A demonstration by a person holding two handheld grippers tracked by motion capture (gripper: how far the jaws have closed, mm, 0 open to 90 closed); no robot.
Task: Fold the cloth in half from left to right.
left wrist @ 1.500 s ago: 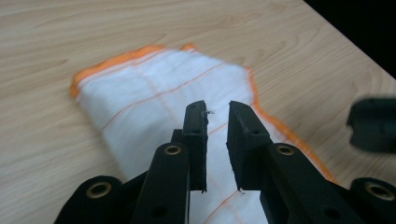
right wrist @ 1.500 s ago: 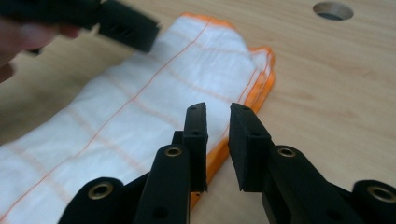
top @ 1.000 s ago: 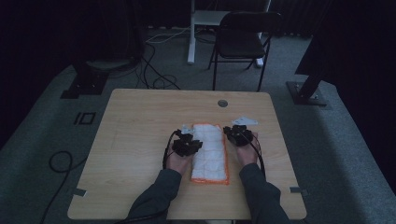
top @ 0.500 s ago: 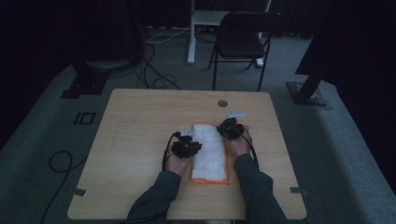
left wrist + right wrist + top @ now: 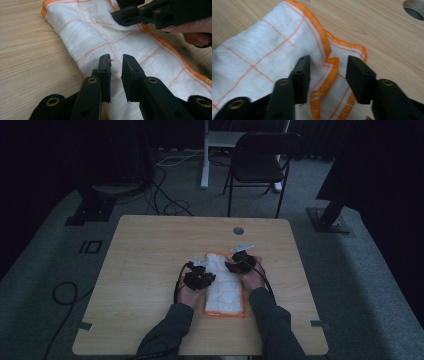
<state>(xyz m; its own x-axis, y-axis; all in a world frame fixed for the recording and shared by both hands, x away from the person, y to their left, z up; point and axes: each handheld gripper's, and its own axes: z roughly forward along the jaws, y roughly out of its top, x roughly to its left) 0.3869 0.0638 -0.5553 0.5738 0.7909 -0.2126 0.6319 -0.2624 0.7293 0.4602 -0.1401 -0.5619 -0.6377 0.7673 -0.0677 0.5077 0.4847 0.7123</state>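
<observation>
On the worktop (image 5: 150,250), the left claw (image 5: 115,61) is hovering narrowly parted over the folded cloth's (image 5: 223,285) near-left side, gripping nothing. The cloth is running lengthways away from the person. The right claw (image 5: 327,67), jaws just opening, is straddling its rumpled orange-hemmed far corner.

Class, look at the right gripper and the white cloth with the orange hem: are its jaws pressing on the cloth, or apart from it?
Apart. In the right gripper view, the right gripper has just been opening; cloth hem lies between them, unpinched.
</observation>
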